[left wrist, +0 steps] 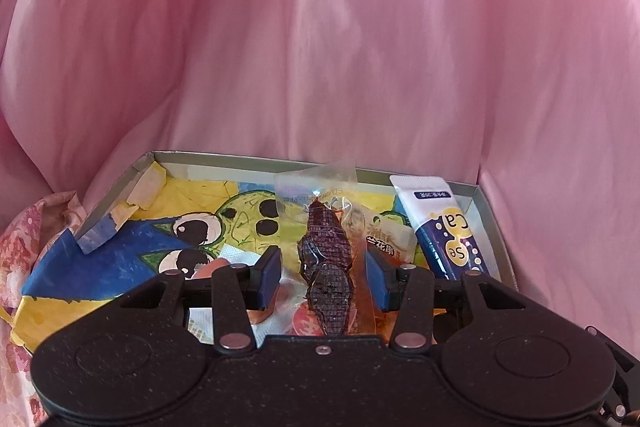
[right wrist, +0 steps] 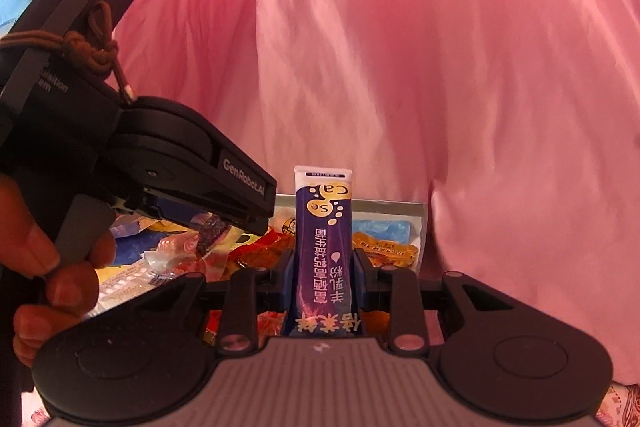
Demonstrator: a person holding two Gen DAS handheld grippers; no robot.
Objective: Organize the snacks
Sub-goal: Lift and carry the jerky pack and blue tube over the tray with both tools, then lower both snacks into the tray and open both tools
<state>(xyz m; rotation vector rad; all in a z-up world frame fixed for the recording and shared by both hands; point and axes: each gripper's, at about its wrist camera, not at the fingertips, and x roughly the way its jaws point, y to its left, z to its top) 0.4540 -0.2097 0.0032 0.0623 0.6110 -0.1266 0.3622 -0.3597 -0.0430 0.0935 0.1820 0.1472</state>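
Left wrist view: we had the left gripper low over the box, its jaws spread either side of a dark snack in clear wrap, not pinching it. In the right wrist view, the right gripper pinched an upright blue sachet above the box's packets. We judged the sorting mid-course: next, the left jaws needed closing on the dark snack, and the sachet needed a clear spot. The left gripper sloped downward; the right was level.
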